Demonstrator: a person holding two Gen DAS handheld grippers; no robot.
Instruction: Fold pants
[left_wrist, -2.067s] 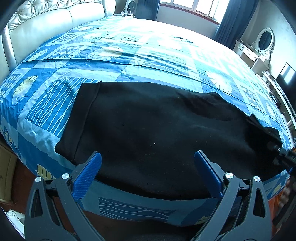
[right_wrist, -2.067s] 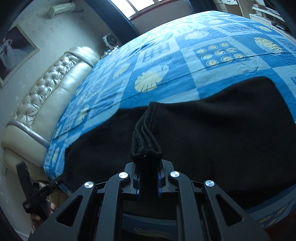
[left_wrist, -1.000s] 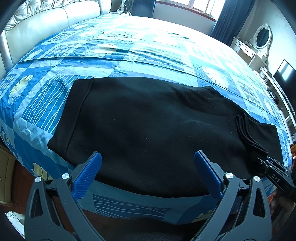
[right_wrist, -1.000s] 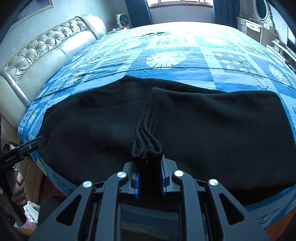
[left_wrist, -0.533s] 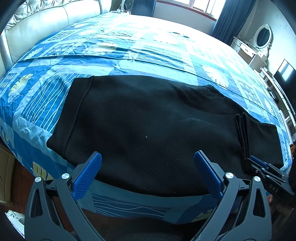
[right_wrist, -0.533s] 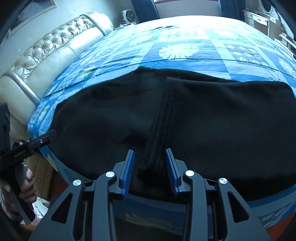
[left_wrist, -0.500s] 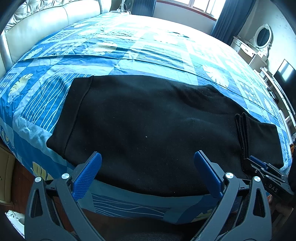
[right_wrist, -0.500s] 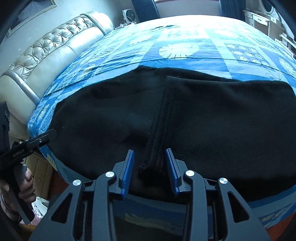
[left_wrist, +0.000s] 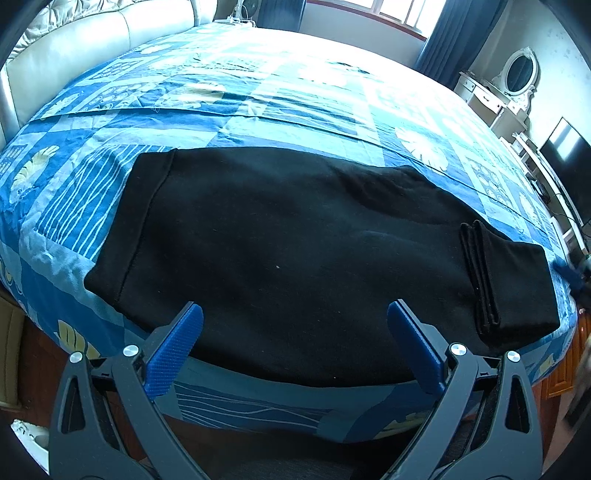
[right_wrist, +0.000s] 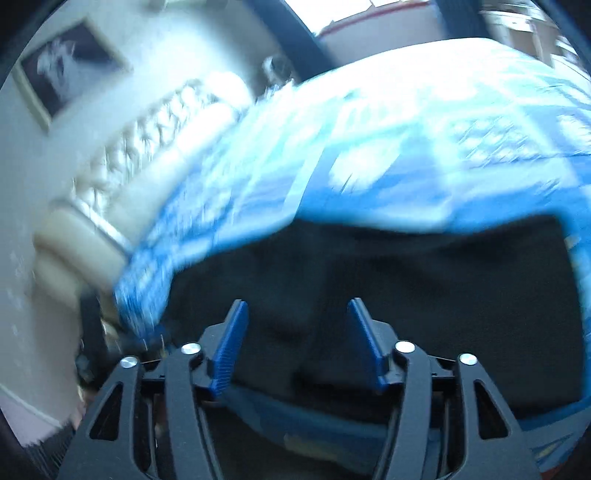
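Here the black pants (left_wrist: 295, 251) lie flat near the bed's (left_wrist: 280, 92) front edge, one end folded back. Left tongs (left_wrist: 295, 347) gape; right tongs (right_wrist: 297, 343), just widening, pinch nothing. A padded headboard (left_wrist: 110, 33) stands beyond the bed.

Both wrist views look down close over the near bed (left_wrist: 258, 402) edge — sharing the black pants (left_wrist: 295, 240).

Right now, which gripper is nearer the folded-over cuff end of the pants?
Right. The right gripper hangs open just off the bed edge beside the cuff end; its blurred tip shows there in the left view. The left gripper sits open farther along the pants, near their middle.
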